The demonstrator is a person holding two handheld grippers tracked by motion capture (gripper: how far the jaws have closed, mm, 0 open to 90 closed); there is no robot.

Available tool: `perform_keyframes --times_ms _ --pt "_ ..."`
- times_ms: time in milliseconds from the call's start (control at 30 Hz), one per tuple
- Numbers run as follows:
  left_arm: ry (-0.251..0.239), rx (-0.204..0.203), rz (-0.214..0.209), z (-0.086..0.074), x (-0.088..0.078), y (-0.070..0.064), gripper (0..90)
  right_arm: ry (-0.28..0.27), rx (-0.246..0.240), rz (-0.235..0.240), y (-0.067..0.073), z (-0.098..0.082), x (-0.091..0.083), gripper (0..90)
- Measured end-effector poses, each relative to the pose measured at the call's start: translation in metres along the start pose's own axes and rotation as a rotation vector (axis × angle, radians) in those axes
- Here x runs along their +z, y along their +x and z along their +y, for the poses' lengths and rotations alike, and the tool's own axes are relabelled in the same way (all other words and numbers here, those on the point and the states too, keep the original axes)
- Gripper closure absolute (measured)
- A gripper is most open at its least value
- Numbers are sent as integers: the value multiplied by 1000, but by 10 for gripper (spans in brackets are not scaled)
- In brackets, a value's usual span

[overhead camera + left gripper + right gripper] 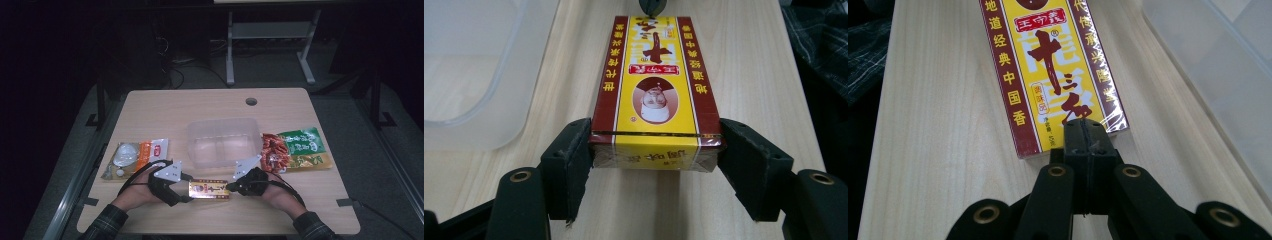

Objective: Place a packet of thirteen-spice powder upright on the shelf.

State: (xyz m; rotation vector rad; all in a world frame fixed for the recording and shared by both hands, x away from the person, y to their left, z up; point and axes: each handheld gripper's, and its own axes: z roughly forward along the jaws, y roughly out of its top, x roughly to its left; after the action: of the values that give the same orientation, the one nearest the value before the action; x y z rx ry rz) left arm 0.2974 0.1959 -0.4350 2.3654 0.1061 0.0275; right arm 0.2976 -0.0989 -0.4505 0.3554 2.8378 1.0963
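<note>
A yellow and maroon box (209, 189) printed with Chinese characters lies flat near the table's front edge. My left gripper (189, 190) is shut on its left end; in the left gripper view both pads (574, 155) press the box (655, 90) from either side. My right gripper (231, 187) meets the box's other end. In the right gripper view its jaws (1083, 135) are pressed together over the end edge of the box (1048, 70). I cannot tell whether any wrapping is pinched between them. Its dark tip (651, 5) shows at the box's far end.
A clear plastic container (224, 142) stands just behind the box at mid-table. A green and red snack bag (295, 150) lies to its right, an orange and white packet (135, 157) to its left. A round cable hole (251, 101) sits near the far edge.
</note>
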Motion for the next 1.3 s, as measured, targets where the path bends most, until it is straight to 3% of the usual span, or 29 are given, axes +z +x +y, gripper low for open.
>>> perform_keyframes --times_ms 433,733,1167,1300 --pt "-95 21 -9 11 -10 -1 318 13 3 32 -1 -2 0 897" --pt "-182 35 -25 28 -15 -2 316 21 9 53 0 -3 3 897" --pt "-278 46 -62 53 -5 1 317 35 23 74 1 -4 7 897" --pt "-286 55 -70 59 -2 3 317 41 23 73 2 -4 7 897"
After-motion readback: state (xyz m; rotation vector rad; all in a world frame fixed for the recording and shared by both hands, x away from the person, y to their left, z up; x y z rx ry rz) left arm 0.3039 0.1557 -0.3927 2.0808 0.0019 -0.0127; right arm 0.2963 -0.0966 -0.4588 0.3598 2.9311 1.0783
